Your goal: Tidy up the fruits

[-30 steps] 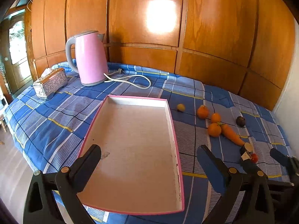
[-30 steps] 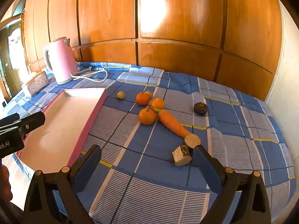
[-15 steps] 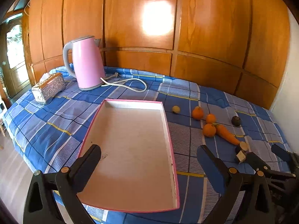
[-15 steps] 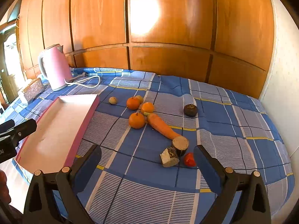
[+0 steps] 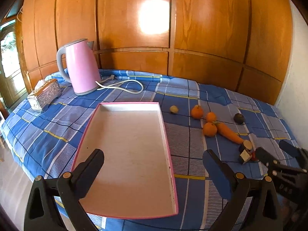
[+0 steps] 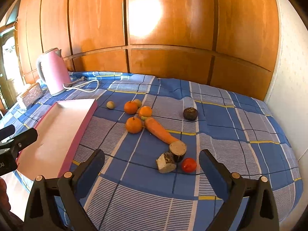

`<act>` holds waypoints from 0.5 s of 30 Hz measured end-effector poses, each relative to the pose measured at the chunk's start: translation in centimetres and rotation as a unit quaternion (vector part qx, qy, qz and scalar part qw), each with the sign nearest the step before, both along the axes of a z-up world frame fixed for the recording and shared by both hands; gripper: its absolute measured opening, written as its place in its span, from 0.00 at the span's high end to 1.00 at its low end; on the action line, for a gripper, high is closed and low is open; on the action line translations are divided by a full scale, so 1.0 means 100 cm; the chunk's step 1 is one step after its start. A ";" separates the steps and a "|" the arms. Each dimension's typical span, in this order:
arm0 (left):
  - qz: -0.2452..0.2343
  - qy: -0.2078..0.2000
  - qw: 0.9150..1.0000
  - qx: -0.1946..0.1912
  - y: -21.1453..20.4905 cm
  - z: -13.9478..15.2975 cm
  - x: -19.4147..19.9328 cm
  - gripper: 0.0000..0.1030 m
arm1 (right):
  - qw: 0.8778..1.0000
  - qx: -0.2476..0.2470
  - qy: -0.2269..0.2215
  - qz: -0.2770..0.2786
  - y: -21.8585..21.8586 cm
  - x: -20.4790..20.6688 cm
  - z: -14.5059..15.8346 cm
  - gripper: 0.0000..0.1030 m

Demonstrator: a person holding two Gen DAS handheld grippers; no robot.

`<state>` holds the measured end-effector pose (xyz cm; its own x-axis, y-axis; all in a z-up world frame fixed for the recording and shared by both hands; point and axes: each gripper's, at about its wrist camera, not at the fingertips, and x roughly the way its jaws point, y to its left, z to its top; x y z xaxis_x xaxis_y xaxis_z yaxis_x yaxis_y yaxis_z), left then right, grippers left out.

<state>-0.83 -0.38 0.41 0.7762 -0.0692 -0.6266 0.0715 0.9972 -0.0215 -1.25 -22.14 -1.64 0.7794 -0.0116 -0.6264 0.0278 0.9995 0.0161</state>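
Tray (image 5: 123,154) bare; nothing sorted yet. Oranges (image 6: 133,125), carrot (image 6: 160,131), tomato (image 6: 189,165) all wait at 3 o'clock of it. Both grippers' (image 5: 154,169) (image 6: 152,165) fingers spread, holding nothing; the right's just narrowed slightly.

Tissue box (image 6: 30,94) half hidden behind the pink kettle (image 6: 54,72)

Both wrist cameras look forward and downward over the checked-cloth worktop (image 5: 48,127) toward the wood-panelled wall (image 6: 173,28). The left view sits near the pink-rimmed tray (image 5: 167,154), the right near the carrot (image 6: 159,130); both share tray, kettle (image 5: 80,67) and produce.
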 end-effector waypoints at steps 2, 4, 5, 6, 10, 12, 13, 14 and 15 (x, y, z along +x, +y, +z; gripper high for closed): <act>-0.009 0.003 1.000 0.003 -0.005 -0.002 0.001 0.00 | 1.000 0.001 0.005 -0.009 -0.007 0.002 -0.001 0.09; -0.020 0.006 1.000 0.003 -0.010 -0.004 0.003 0.00 | 1.000 0.006 0.008 -0.017 -0.015 0.003 -0.002 0.10; -0.024 0.008 1.000 0.002 -0.011 -0.004 0.003 0.00 | 1.000 0.007 0.008 -0.022 -0.018 0.003 -0.002 0.10; -0.030 0.011 0.999 0.002 -0.014 -0.006 0.004 0.00 | 1.000 0.009 0.009 -0.027 -0.023 0.004 -0.002 0.11; -0.047 0.021 0.999 0.004 -0.023 -0.010 0.008 0.00 | 0.999 0.022 0.012 -0.045 -0.041 0.006 -0.003 0.15; -0.058 0.024 0.998 0.005 -0.028 -0.012 0.009 0.00 | 0.998 0.027 0.019 -0.056 -0.051 0.007 -0.005 0.19; -0.063 0.026 0.998 0.004 -0.030 -0.013 0.010 0.00 | 0.998 0.029 0.022 -0.059 -0.054 0.007 -0.006 0.22; -0.067 0.027 0.997 0.003 -0.031 -0.013 0.010 0.00 | 0.997 0.032 0.024 -0.062 -0.058 0.007 -0.007 0.27; -0.074 0.030 0.997 0.002 -0.034 -0.014 0.012 0.00 | 0.997 0.036 0.026 -0.066 -0.063 0.007 -0.008 0.31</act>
<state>0.38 -3.80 -1.02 0.7186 -0.1778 -0.6723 0.2165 0.9759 -0.0267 -0.53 -28.42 -2.45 0.7403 -0.0653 -0.6691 0.1607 0.9836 0.0819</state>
